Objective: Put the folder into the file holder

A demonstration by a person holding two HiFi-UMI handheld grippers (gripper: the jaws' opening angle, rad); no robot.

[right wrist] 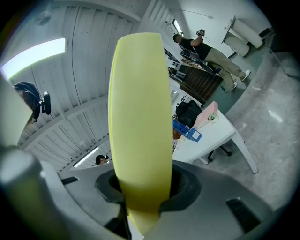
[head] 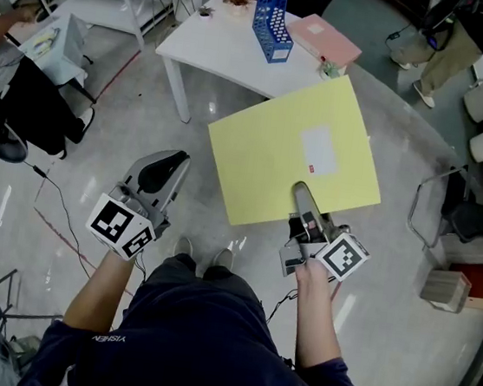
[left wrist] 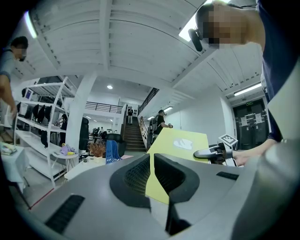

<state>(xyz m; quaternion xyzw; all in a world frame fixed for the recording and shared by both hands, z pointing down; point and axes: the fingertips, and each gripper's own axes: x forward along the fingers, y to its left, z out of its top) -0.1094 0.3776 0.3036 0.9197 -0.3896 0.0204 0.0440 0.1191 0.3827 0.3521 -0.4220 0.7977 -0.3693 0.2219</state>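
Left gripper [head: 166,165] hangs level by the knees, jaws a narrow slit with nothing in them. Right gripper [head: 302,193] is clamped on the near edge of the yellow folder [head: 268,152], which lies flat in the air over the floor [head: 147,106]. Beyond it, the white table [head: 215,49] carries the blue file holder [head: 272,19] upright, a pink folder [head: 323,39] just beside it. A person [head: 457,35] stands far right.
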